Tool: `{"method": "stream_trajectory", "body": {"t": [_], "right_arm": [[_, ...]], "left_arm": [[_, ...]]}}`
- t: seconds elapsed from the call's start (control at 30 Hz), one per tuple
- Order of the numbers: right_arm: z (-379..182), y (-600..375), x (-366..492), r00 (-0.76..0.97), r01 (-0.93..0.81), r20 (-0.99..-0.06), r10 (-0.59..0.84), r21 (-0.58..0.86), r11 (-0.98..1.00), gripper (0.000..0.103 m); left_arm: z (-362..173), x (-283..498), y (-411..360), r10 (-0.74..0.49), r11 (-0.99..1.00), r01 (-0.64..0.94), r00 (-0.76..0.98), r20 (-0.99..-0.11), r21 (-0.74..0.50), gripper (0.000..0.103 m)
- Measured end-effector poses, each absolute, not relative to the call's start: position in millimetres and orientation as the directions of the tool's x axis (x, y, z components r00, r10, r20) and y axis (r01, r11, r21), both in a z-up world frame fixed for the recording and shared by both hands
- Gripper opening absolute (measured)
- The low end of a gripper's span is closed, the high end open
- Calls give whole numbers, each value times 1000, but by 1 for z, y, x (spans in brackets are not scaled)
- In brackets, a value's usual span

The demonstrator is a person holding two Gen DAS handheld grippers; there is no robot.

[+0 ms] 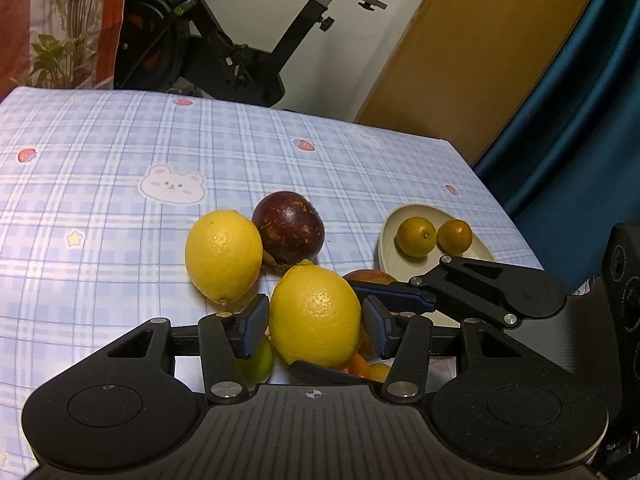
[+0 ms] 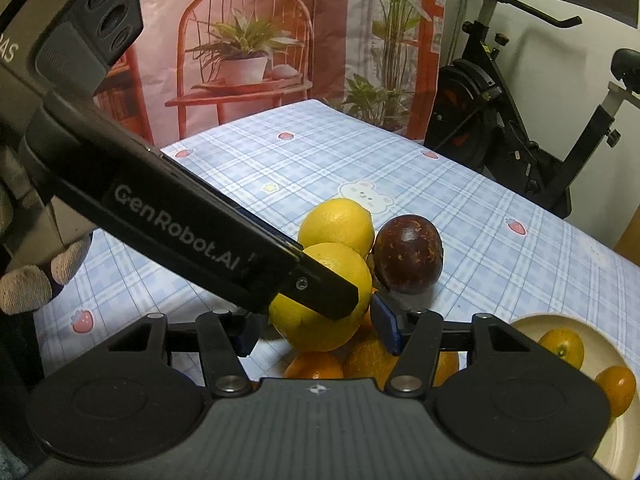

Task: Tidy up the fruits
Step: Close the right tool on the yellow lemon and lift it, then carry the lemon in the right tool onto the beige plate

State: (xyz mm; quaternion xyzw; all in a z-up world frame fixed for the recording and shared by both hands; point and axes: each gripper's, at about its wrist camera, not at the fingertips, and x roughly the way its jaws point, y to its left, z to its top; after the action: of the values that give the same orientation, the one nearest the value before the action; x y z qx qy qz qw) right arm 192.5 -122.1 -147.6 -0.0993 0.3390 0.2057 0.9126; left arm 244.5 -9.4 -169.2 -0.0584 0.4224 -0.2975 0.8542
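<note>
At the near edge of the blue plaid tablecloth (image 1: 100, 168), the left gripper (image 1: 316, 322) brackets a round yellow lemon (image 1: 316, 316), its blue pads close on either flank; whether they press the skin cannot be told. The right gripper (image 2: 316, 328) noses into the same heap from the other side, its jaws partly spread, and what they bear on, if anything, is hidden. The step in hand looks like lifting this lemon off the pile of oranges (image 2: 320, 364) beneath it. Next it needs a firm squeeze and a straight rise. The crossing gripper crowds the lift. Just behind, a second yellow lemon (image 1: 223, 255) touches a dark purple round fruit (image 1: 289, 233). Farther right, a cream oval dish (image 1: 386, 236) holds two small oranges (image 1: 416, 236).
</note>
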Motion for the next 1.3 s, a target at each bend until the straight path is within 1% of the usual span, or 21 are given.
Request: {"method": "stream_trajectory", "body": {"t": [0.33,0.67,1.07,1.3], "right_arm": [[-127,-128,179,730,-417,-607,314,-31,908,59],[-115,-148,161,766,-381,-565,306,-15,925,59],[-111,-190,139,800,-296,-540,262,25,955,59],[-117,-216,129,809,-237,-540,232,62,969,59]], "left_arm": [[-146,232,-19,-549,819,486,510,-662,-305,54],[-132,223,-46,-547,809,529,516,-659,-257,54],[-129,217,-96,-561,772,597,478,-675,-218,54],[-138,219,-126,-562,747,636,446,-697,-194,54]]}}
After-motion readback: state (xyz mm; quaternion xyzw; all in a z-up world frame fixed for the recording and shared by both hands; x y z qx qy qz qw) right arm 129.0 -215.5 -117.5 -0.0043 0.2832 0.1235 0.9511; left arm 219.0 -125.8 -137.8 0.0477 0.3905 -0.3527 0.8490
